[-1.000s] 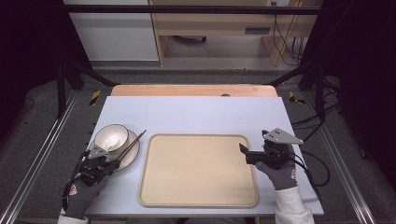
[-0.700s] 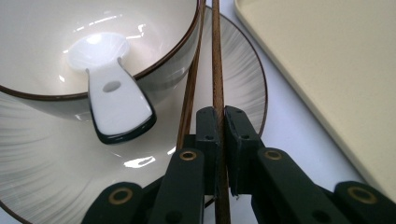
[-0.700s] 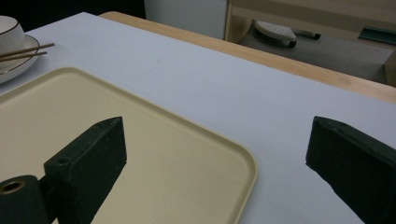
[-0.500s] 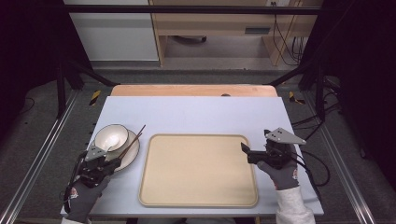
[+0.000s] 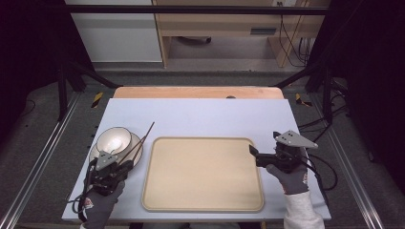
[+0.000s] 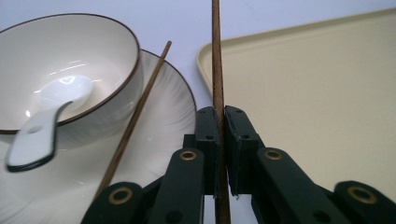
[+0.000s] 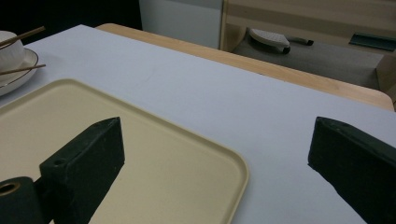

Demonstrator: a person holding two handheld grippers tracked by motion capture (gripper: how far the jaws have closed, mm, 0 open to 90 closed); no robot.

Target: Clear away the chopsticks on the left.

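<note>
A pale tabletop [image 5: 200, 114] is seen from above. One chopstick [image 6: 216, 56] is clamped between the jaws of the left gripper [image 6: 220, 140], just beside the plate [image 6: 163, 121]. A second chopstick [image 6: 135, 116] is leaned against the bowl [image 6: 70, 60], in which a spoon [image 6: 42, 126] is laid. A beige tray [image 5: 203, 174] is set alongside. The right gripper [image 5: 255, 156] is held with jaws spread wide, empty, over the tray's right edge.

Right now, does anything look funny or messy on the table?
Nothing is spilled or broken. The chopsticks are split up: the left gripper pinches one chopstick, while the other chopstick leans on the plate beside the bowl.
</note>
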